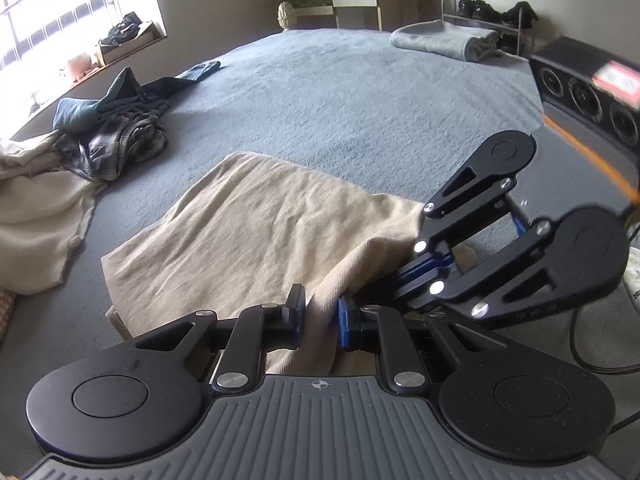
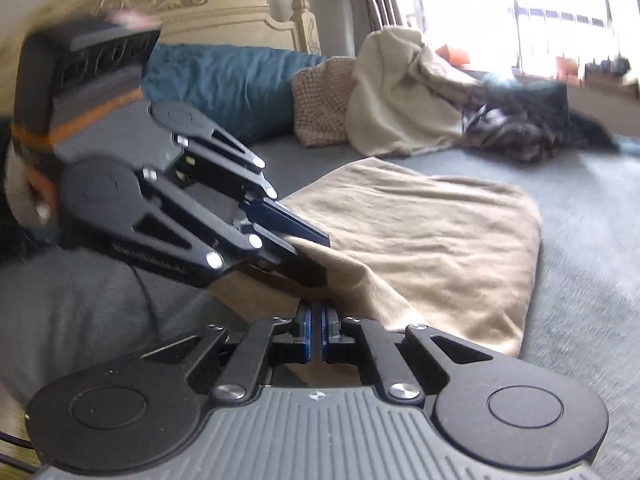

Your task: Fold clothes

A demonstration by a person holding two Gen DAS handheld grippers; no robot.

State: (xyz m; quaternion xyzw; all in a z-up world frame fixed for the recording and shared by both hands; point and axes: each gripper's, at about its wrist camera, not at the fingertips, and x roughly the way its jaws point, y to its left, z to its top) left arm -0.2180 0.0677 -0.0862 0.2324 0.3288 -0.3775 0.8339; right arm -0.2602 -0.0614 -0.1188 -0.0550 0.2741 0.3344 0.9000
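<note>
A beige cloth (image 1: pixel 260 232) lies spread on the blue-grey bed cover (image 1: pixel 360 100), with its near edge pulled up into a ridge. My left gripper (image 1: pixel 320 308) is shut on a fold of that edge, the fabric running between its blue pads. My right gripper (image 1: pixel 404 274) is just to the right, its blue fingers closed where the same edge rises to them. In the right wrist view the right gripper (image 2: pixel 318 320) has its pads almost touching at the beige cloth (image 2: pixel 420 232). The left gripper (image 2: pixel 316 252) comes in from the left and pinches the hem.
A heap of dark plaid clothes (image 1: pixel 120 144) and a cream blanket (image 1: pixel 36 216) lie at the bed's left side. A folded grey towel (image 1: pixel 444 40) sits at the far corner. A teal pillow (image 2: pixel 232 84) leans on the headboard (image 2: pixel 180 4). A black cable (image 1: pixel 592 360) trails at the right.
</note>
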